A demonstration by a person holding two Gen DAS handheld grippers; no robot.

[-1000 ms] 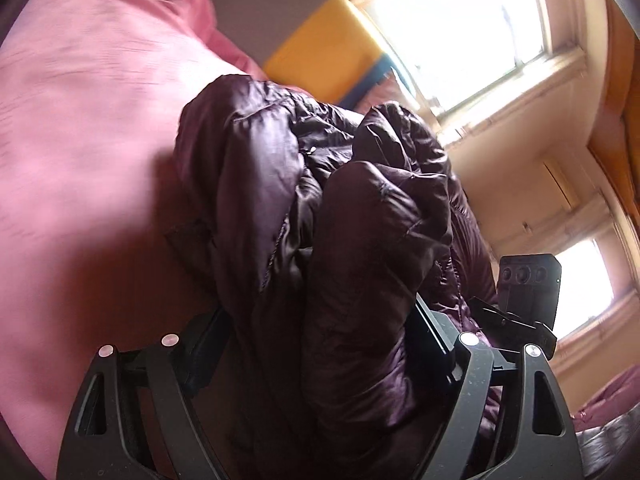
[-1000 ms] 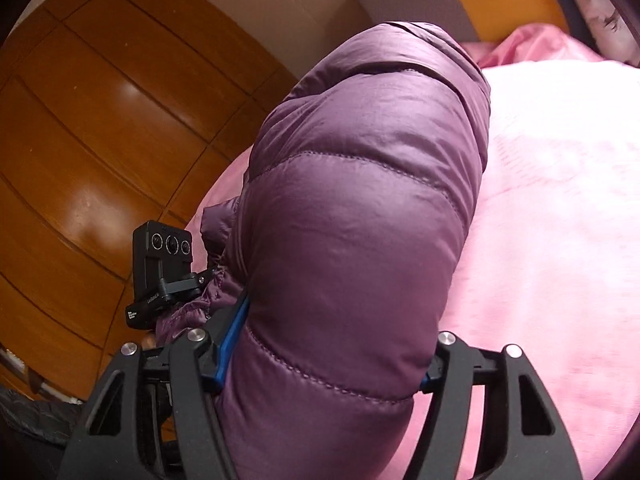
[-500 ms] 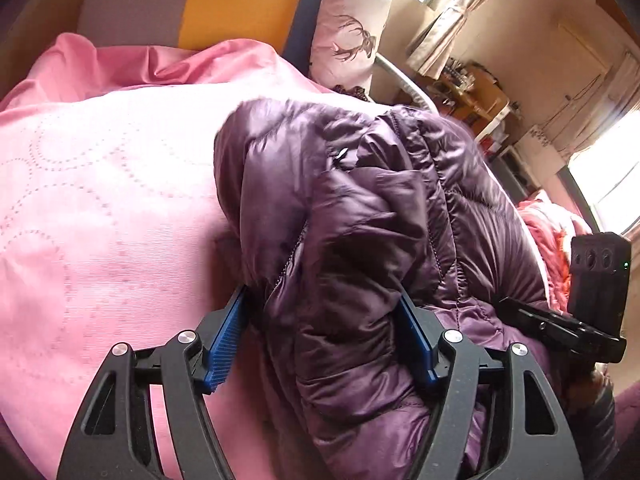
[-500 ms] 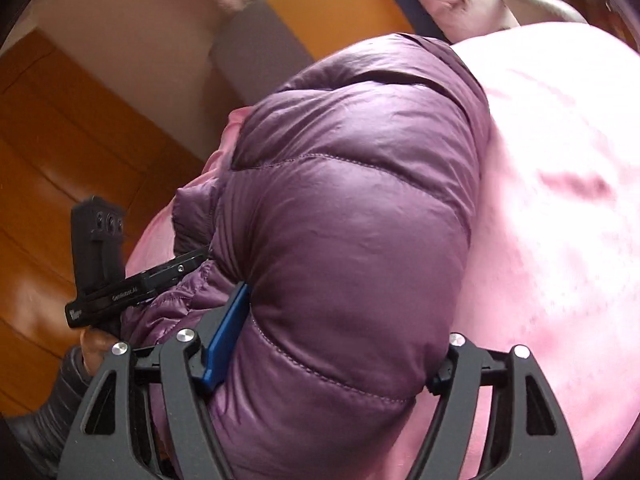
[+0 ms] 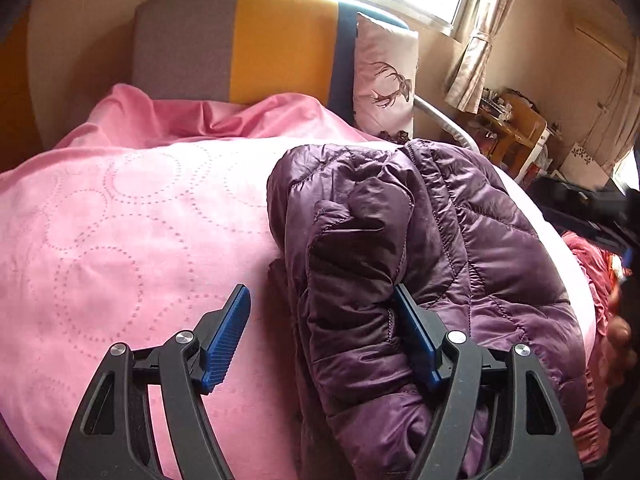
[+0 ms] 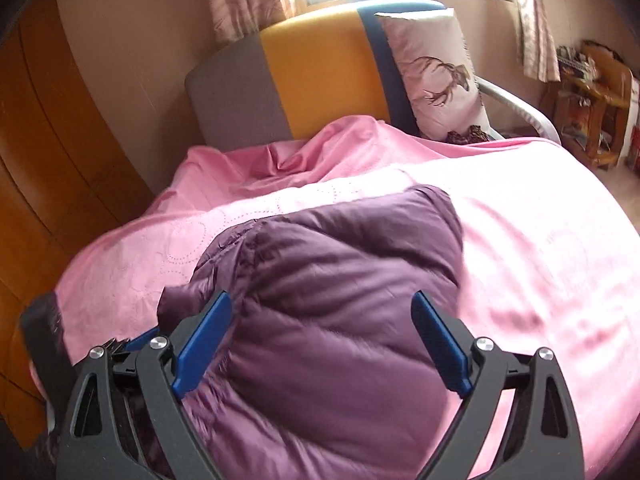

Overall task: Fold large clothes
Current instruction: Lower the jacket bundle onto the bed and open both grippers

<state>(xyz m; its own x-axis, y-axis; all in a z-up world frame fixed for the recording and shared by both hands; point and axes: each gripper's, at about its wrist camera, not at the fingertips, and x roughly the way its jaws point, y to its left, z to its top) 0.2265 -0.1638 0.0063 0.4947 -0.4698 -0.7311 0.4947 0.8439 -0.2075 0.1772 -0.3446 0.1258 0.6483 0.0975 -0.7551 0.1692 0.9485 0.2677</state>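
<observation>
A purple quilted down jacket (image 5: 420,240) lies bunched on the pink bedspread (image 5: 120,220). My left gripper (image 5: 320,332) is open; its right pad (image 5: 416,340) touches a fold of the jacket and its left pad (image 5: 226,336) stands clear over the bedspread. In the right wrist view the jacket (image 6: 340,300) lies flat on the bedspread (image 6: 540,240), between the fingers of my right gripper (image 6: 320,332), which is open wide and grips nothing.
A grey, yellow and blue headboard (image 5: 260,40) and a deer-print pillow (image 5: 384,80) stand at the bed's far end. A wooden wardrobe (image 6: 40,140) is at the left. A wooden side table (image 6: 592,100) with clutter stands at the right.
Both grippers have let go of the jacket and opened. The jacket, held up before, now lies on the bed, and both views have swung level toward the headboard.
</observation>
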